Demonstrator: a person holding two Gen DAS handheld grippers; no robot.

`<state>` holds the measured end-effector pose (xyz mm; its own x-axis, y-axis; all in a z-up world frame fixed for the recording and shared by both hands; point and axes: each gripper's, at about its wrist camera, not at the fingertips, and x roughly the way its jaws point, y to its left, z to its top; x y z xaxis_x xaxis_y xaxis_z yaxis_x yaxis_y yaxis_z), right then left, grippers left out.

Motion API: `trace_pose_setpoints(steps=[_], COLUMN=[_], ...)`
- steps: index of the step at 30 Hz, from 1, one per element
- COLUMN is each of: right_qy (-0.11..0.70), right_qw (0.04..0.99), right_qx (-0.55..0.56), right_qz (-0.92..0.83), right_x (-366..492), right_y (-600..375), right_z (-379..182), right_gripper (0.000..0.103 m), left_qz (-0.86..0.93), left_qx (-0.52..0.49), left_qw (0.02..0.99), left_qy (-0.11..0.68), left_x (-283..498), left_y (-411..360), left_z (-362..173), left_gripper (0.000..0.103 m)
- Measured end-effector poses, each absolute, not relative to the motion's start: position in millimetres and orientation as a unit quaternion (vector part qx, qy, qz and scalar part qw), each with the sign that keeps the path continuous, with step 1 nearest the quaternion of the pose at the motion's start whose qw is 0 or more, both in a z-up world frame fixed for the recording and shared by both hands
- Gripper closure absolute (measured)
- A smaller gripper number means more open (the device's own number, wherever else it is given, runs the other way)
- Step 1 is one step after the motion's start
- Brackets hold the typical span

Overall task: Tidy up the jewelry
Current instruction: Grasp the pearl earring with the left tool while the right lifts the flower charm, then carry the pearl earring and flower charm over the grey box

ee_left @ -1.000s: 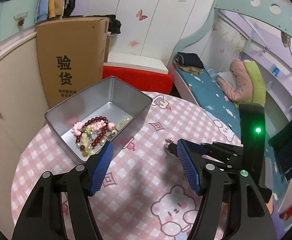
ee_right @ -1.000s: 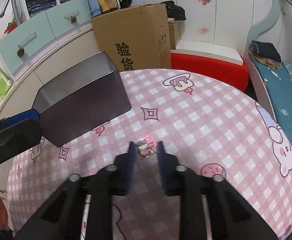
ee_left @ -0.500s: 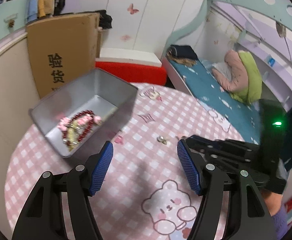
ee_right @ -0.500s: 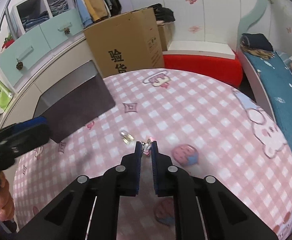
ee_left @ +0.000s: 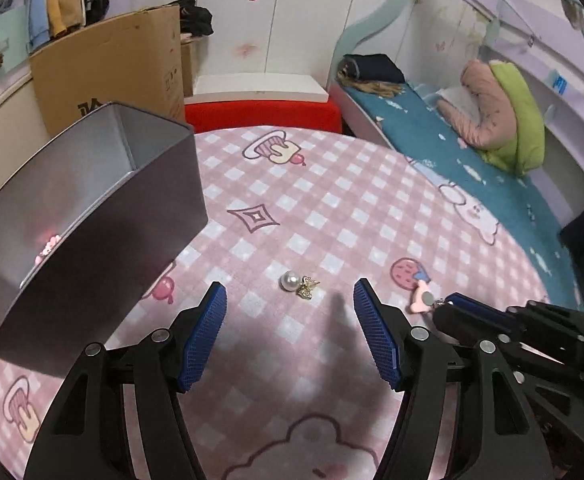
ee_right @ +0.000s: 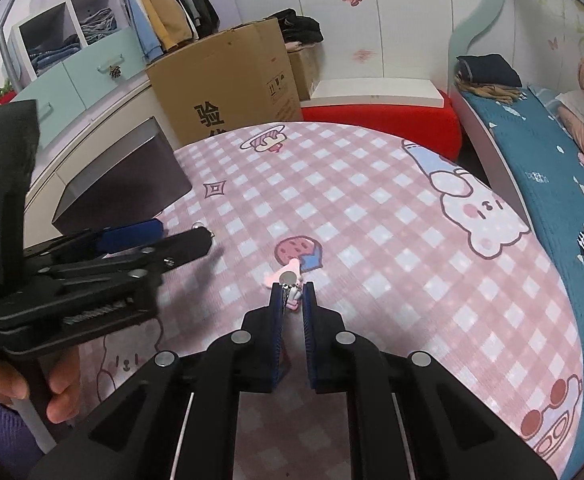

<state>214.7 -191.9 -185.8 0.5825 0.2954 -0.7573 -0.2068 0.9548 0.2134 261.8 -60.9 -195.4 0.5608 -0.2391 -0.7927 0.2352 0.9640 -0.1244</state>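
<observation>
Jewelry status: the right hand-held gripper (ee_right: 292,298) has clamped shut on the small pink charm earring (ee_right: 288,278), now lifted off the pink checked desk (ee_left: 332,200), while the left hand-held gripper (ee_left: 288,336), jaws narrowing but apart, has descended toward the pearl-and-gold earring (ee_left: 298,283) lying beside the grey metal tin (ee_left: 104,216), so both pieces appear headed for that tin.

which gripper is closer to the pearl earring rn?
Left. The left gripper has its open fingers just short of the pearl earring; the right gripper sits off to its side, shut on the pink charm.
</observation>
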Motion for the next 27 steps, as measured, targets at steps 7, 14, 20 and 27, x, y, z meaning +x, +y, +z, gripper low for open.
trace_pose_setpoints(steps=[7,14,20,27], right_qy=[0.434,0.434,0.426,0.405], right_qw=[0.886,0.887,0.891,0.901], right_qx=[0.060,0.064,0.065,0.068], right_qz=[0.149,0.146,0.144,0.140], right_x=[215,215,212,209], right_y=[-192,-194,-192,-191], right_z=[-188,-187,-180,-156], right_gripper=[0.093,0.093,0.093,0.093], left_qz=[-0.117,-0.126,-0.150,-0.179], left_qx=[0.044,0.059,0.022,-0.003], left_qw=[0.888,0.885,0.883,0.887], left_qy=[0.443,0.443,0.444,0.425], left_x=[264,261,251,232], left_y=[-74,-73,-54,-38], left_z=[-199,-199,-187,-160], left_gripper=[0.073,0.088,0.089,0.089])
